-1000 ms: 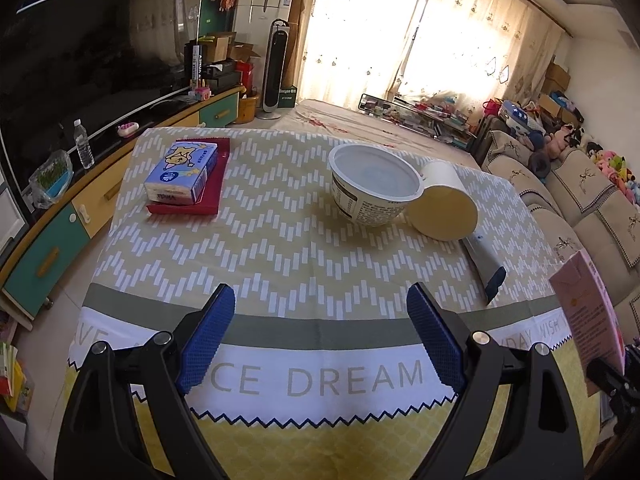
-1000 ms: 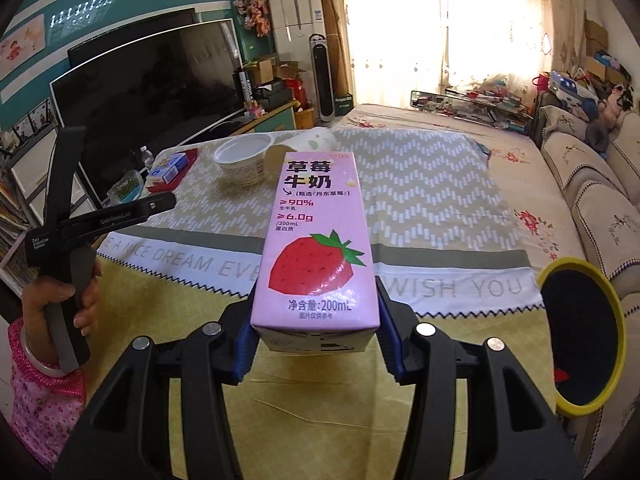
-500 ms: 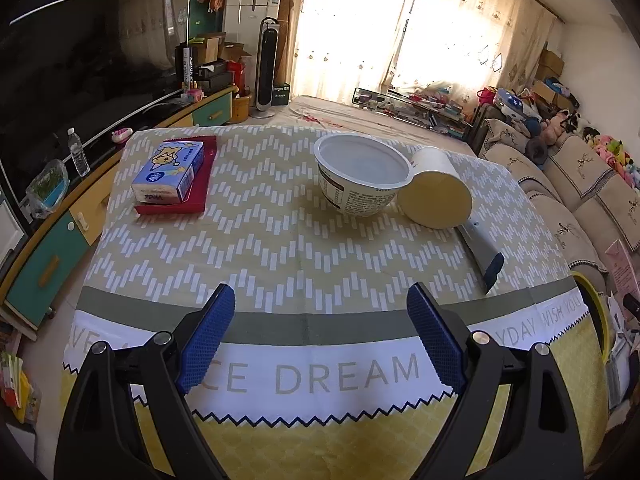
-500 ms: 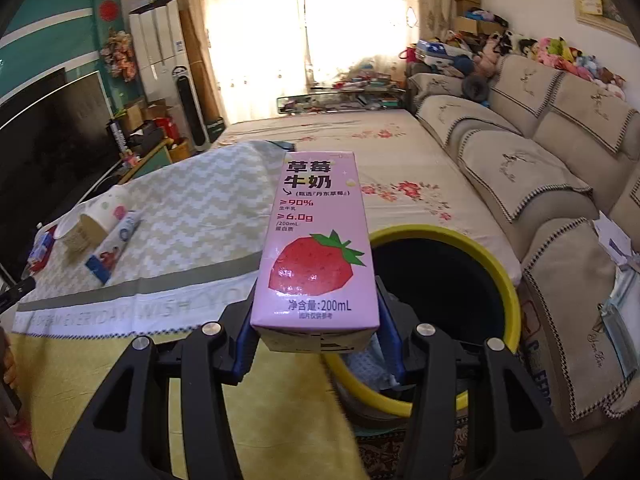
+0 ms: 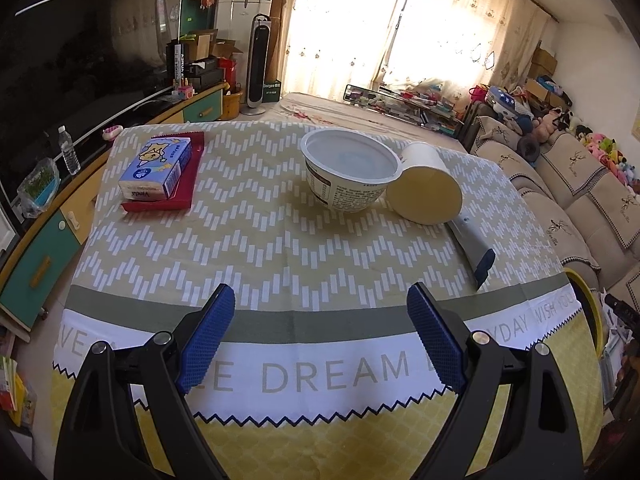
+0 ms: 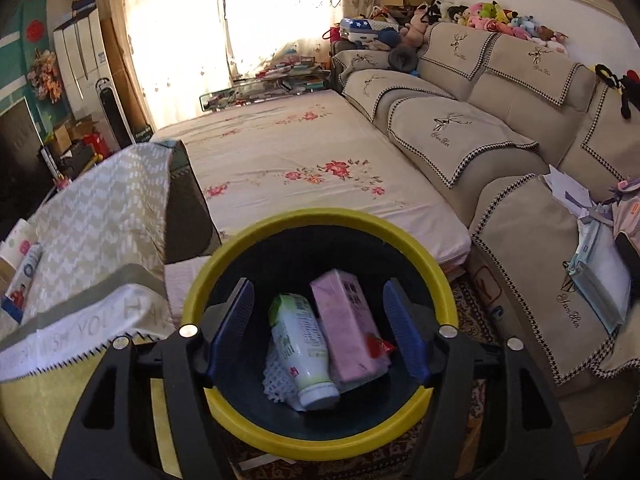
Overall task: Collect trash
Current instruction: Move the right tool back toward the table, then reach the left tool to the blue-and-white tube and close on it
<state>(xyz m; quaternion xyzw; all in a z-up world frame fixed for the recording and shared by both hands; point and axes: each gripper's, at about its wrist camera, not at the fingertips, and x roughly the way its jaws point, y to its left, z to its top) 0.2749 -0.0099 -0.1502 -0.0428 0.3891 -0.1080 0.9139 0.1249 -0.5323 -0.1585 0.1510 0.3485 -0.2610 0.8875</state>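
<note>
While right claw (image 6: pixel 319 328) opens, pink carton (image 6: pixel 348 336) lies in bin (image 6: pixel 320 220).

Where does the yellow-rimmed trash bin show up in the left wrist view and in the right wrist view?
Left wrist view: only an arc of the trash bin's yellow rim shows at the right edge, past the tablecloth's corner.
Right wrist view: the bin fills the lower centre, seen from above, with a pink strawberry milk carton and a white bottle inside.
Shared landmark: the tablecloth with its lettered border, beside the bin.
</note>
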